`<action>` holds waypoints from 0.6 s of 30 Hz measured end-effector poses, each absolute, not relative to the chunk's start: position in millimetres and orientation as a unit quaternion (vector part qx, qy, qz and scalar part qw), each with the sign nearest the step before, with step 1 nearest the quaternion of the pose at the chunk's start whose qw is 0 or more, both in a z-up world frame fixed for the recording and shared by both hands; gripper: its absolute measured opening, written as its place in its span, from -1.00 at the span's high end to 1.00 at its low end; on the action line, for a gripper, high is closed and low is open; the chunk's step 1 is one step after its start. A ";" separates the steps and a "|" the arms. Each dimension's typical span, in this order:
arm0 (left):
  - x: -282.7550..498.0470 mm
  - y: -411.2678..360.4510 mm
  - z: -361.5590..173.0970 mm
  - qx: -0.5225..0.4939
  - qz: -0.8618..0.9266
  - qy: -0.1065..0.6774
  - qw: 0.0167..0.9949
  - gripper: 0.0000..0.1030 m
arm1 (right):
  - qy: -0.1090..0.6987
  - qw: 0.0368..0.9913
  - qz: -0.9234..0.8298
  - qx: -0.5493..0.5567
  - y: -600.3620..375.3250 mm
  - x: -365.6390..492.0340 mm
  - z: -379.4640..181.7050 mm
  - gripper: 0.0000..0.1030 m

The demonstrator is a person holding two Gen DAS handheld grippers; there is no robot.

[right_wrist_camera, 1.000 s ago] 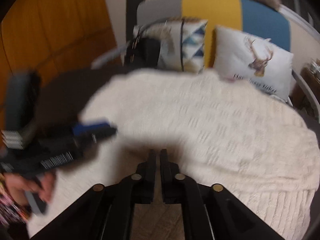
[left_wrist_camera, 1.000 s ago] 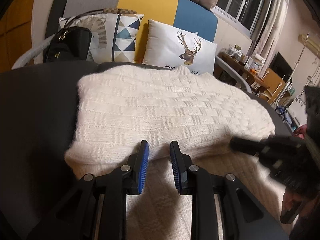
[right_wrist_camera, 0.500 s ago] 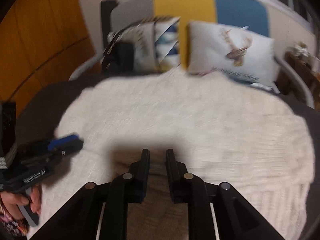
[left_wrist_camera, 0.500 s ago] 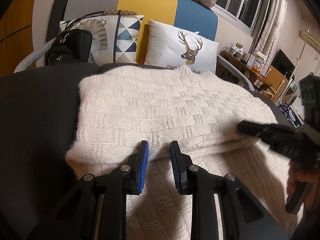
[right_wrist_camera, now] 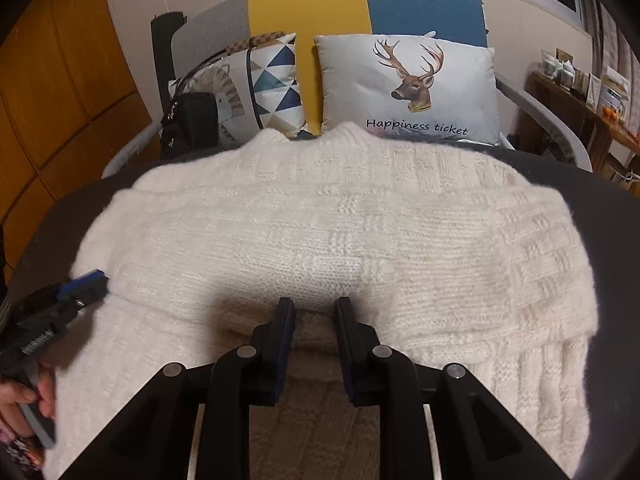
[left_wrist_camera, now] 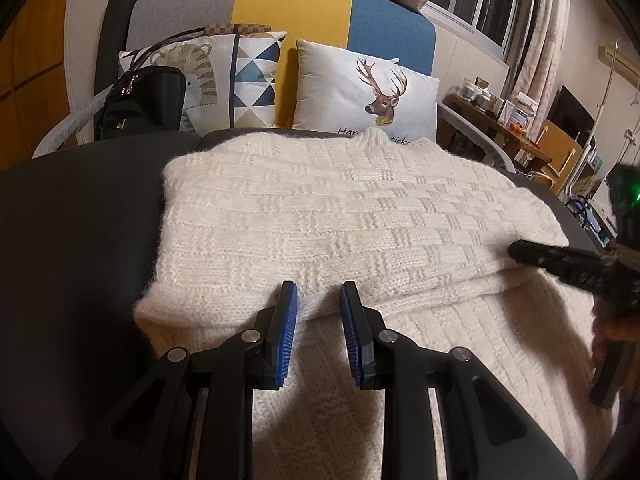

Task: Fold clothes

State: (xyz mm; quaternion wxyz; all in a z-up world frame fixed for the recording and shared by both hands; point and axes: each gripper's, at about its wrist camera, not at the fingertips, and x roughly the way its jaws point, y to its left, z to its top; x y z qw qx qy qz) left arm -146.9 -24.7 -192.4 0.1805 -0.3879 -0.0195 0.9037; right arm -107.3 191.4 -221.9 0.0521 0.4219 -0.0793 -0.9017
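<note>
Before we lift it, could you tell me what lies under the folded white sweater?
The sweater rests on a dark cushion, visible around its edges. Anything beneath its middle is covered.

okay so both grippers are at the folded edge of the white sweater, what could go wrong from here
The right gripper is opening at the sweater's folded edge, so the thick knit may spring back. The left gripper stands open, pinning nothing. Any drag toward the deer pillow could bunch the collar.

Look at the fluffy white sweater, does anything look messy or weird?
Nothing looks spilled or torn. The white sweater lies flat on the dark surface with its top part folded down. The folded edge runs slightly slanted, and the layer underneath sticks out at the bottom. That looks like a fold half done, not a mess.
</note>
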 end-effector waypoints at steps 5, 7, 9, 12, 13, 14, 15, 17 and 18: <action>-148.0 -25.0 -193.1 -0.387 0.904 -0.019 0.181 0.52 | -0.197 0.046 -0.897 0.394 232.0 -79.6 -206.9 0.54; -147.4 -23.9 -193.3 -0.386 0.904 -0.016 0.180 0.52 | -0.252 0.034 -0.882 0.397 255.0 -70.1 -213.0 0.53; -146.6 -22.6 -193.3 -0.385 0.905 -0.012 0.178 0.52 | -0.296 0.046 -0.871 0.389 270.1 -65.8 -220.2 0.47; -145.9 -21.1 -193.2 -0.384 0.906 -0.006 0.175 0.52 | -0.405 0.084 -0.841 0.348 289.2 -61.2 -230.4 0.47; -145.8 -21.0 -193.2 -0.384 0.907 -0.006 0.175 0.52 | -0.421 0.085 -0.834 0.345 290.4 -63.1 -232.2 0.47; -145.7 -20.8 -193.2 -0.384 0.907 -0.005 0.175 0.52 | -0.437 0.086 -0.827 0.343 291.6 -65.0 -234.0 0.47; -145.6 -20.7 -193.2 -0.383 0.907 -0.005 0.175 0.52 | -0.442 0.088 -0.819 0.354 288.8 -70.7 -236.6 0.47; -145.1 -20.0 -193.1 -0.383 0.907 -0.003 0.174 0.52 | -0.443 0.098 -0.812 0.368 282.5 -78.1 -237.8 0.47; -144.8 -19.6 -193.1 -0.383 0.907 -0.002 0.174 0.52 | -0.440 0.100 -0.809 0.377 275.8 -81.4 -239.1 0.47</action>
